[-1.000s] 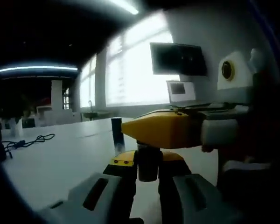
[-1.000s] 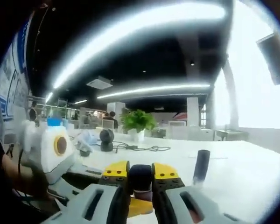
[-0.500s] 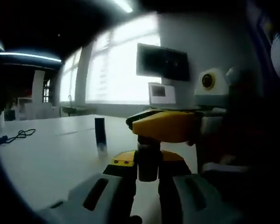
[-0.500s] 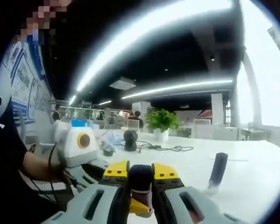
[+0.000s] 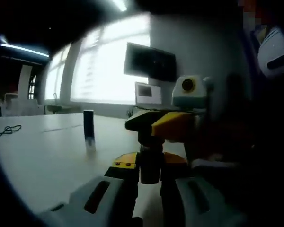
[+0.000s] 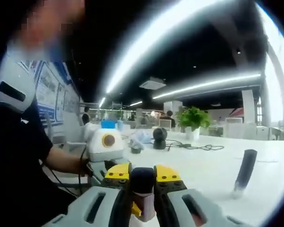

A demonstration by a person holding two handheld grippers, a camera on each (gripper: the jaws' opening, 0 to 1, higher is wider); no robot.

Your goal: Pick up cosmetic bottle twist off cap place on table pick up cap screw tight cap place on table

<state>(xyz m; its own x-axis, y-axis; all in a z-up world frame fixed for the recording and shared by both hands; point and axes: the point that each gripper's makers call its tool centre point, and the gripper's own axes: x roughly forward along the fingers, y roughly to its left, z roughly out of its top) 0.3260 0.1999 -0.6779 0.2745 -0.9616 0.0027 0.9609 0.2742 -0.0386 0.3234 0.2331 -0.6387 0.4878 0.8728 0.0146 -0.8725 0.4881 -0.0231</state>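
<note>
Over the white table point(image 5: 42, 161), the left gripper point(image 5: 150, 172) clamps the dark cosmetic bottle point(image 5: 150, 166) while the right gripper point(image 6: 143, 182) pinches its cap point(image 6: 142, 180), and a separate dark tube point(image 5: 89, 128) stands upright well apart.

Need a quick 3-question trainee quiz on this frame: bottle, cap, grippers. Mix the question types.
1. True or false: the left gripper is shut on the cosmetic bottle.
2. In the right gripper view, what does the right gripper clamp?
A. a cable
B. the dark cap
C. a plant pot
3. Fill in: a second dark tube stands upright on the white ____.

Key
1. True; its jaws close on the dark bottle body, with the right gripper coming in above it.
2. B
3. table
</note>
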